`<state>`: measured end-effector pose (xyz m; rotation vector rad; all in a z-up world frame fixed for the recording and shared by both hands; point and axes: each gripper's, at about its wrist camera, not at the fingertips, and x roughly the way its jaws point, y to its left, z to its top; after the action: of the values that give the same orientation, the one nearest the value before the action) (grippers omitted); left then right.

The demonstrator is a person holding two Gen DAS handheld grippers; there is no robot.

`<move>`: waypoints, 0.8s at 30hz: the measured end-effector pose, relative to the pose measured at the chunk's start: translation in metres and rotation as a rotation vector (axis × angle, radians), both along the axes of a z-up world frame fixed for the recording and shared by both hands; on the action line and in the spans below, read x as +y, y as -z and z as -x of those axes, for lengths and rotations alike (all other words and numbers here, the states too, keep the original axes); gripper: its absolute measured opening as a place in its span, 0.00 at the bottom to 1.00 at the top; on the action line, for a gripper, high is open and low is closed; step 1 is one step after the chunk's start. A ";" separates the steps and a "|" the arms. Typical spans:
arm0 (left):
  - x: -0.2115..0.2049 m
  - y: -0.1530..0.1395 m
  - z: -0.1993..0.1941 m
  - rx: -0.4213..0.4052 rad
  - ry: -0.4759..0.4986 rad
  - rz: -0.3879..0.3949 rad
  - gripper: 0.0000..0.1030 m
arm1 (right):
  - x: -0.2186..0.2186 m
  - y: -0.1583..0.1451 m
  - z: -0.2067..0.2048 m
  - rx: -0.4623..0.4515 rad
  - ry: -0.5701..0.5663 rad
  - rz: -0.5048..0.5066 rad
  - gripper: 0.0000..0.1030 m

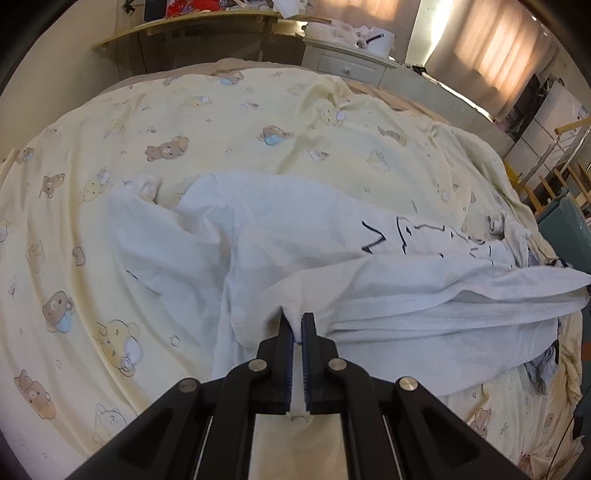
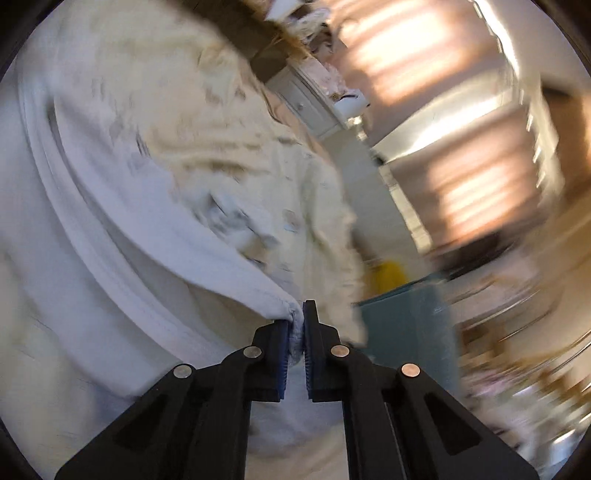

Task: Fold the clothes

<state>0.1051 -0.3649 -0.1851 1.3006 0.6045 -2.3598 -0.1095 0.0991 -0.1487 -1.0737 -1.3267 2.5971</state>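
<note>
In the left wrist view the left gripper [image 1: 296,320] sits at 6 o'clock, its black jaws pinched together on a fold of the white shirt [image 1: 280,236], with a strip of cloth running down between the blue pads. From that pinch the shirt spreads up toward 12 o'clock and out to 3 o'clock, rumpled, lying on the bedspread [image 1: 110,155] — pale yellow, printed with bears. Black line lettering [image 1: 406,236] shows on the shirt toward 3 o'clock. A hemmed edge stretches off to 3 o'clock, lifted off the bed. Beyond the bed, at 12 o'clock, stands a white nightstand [image 1: 351,62], a wooden shelf [image 1: 184,26] to its left, and lit curtains [image 1: 491,55] at 1 o'clock.

The right wrist view is heavily blurred. The right gripper [image 2: 298,317] is clamped on a bunched corner of the shirt [image 2: 110,229], which fills the frame from 9 to 6 o'clock. A teal box [image 2: 406,325] lies at 4 o'clock; the nightstand [image 2: 310,107] is at 12 o'clock.
</note>
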 end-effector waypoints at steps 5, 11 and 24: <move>-0.024 -0.014 -0.020 0.034 -0.040 0.047 0.10 | 0.016 -0.013 0.007 -0.079 0.074 0.206 0.06; -0.059 -0.030 -0.055 0.067 -0.192 0.109 0.12 | 0.035 -0.029 0.015 -0.174 0.164 0.453 0.06; 0.121 0.007 0.060 0.042 0.591 0.215 0.39 | 0.039 -0.022 0.017 -0.253 0.177 0.547 0.06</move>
<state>0.0448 -0.2442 -0.1924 1.4794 -0.0475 -2.8160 -0.1264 0.1383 -0.1262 -1.5459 -0.4995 2.8218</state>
